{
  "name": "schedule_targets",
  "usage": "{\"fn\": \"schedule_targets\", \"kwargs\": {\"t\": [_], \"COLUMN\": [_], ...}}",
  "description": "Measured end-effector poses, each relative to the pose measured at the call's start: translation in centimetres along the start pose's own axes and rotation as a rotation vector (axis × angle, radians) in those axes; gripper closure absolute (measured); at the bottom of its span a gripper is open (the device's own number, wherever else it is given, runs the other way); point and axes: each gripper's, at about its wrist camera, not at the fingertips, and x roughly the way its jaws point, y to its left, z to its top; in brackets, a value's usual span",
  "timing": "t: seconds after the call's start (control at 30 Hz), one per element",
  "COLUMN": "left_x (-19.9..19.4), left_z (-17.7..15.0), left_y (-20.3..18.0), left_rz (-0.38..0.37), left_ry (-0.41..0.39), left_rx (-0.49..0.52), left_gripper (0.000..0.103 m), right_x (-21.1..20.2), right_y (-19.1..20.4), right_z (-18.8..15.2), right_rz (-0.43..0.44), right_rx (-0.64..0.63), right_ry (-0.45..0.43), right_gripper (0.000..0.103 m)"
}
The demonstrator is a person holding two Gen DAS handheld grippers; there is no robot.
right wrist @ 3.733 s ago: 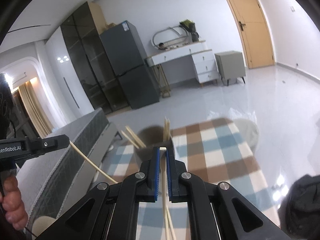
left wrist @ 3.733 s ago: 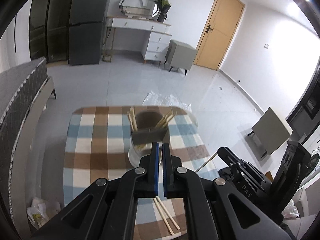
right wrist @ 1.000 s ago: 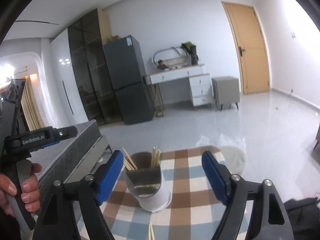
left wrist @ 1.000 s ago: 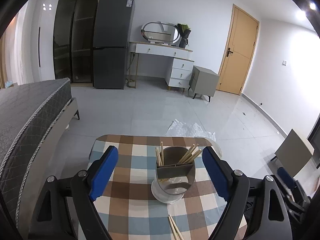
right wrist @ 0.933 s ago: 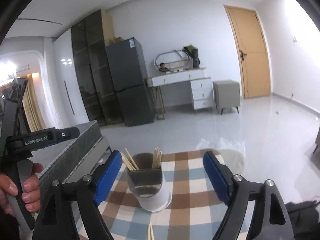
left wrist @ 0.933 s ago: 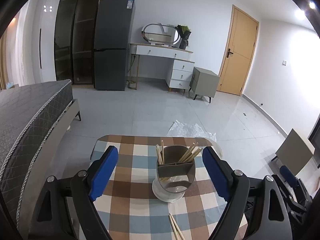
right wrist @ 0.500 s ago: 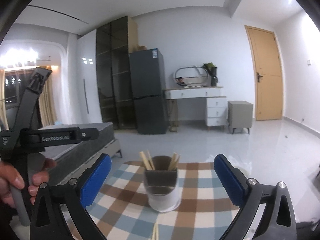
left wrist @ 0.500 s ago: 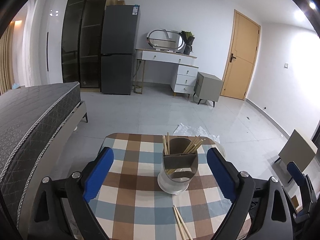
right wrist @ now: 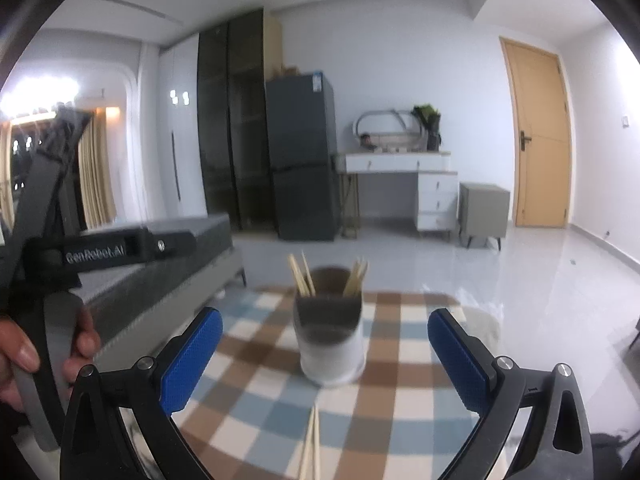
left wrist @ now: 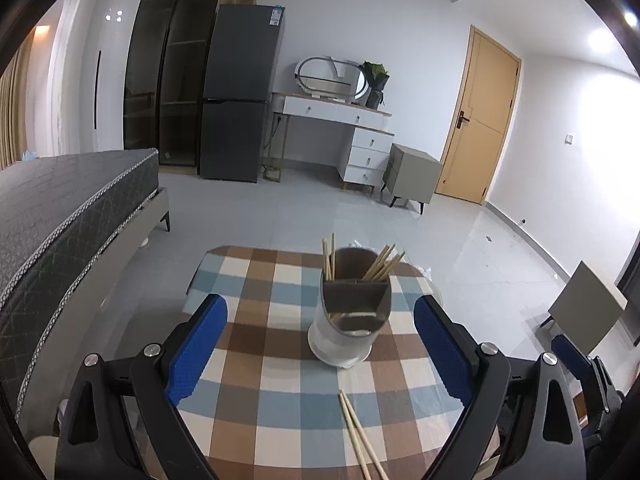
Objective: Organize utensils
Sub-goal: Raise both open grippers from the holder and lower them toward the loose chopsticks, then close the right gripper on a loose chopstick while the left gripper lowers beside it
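Left tongs (left wrist: 320, 352) spread wide, empty; right tongs (right wrist: 324, 364) spread wide, empty, facing utensil holder (right wrist: 329, 340).

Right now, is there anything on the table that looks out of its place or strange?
Yes. Two chopsticks lie loose on the checked tablecloth, in front of the holder, while the others stand inside it. Both grippers, left and right, are open and hold nothing. Nothing looks spilled or broken.
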Motion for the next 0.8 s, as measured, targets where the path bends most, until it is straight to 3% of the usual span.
{"fn": "schedule_targets", "kwargs": {"t": [0.13,0.5,0.67,0.8], "left_x": [0.8,5.4,7.4,9.7], "left_z": [-1.3,-4.9,-6.5,-7.4], "left_y": [0.3,2.1,3.0,3.9], "left_rz": [0.022,0.048,0.078,0.109], "left_ry": [0.011,0.152,0.192,0.293], "left_rx": [-0.007,-0.03,-0.022,-0.034], "left_gripper": [0.011,0.011,0.011,0.011], "right_x": [0.4,3.3,6.1,8.7], "right_y": [-0.4,-0.5,-0.3,0.2], "right_z": [-1.1,-3.9,-5.2,-6.2], "right_rz": [0.007,0.016,0.007,0.044], "right_rx": [0.001,-0.013,-0.003,-0.041], "right_ry": [0.032,0.165,0.296,0.414], "right_gripper": [0.0,0.0,0.0,0.0]}}
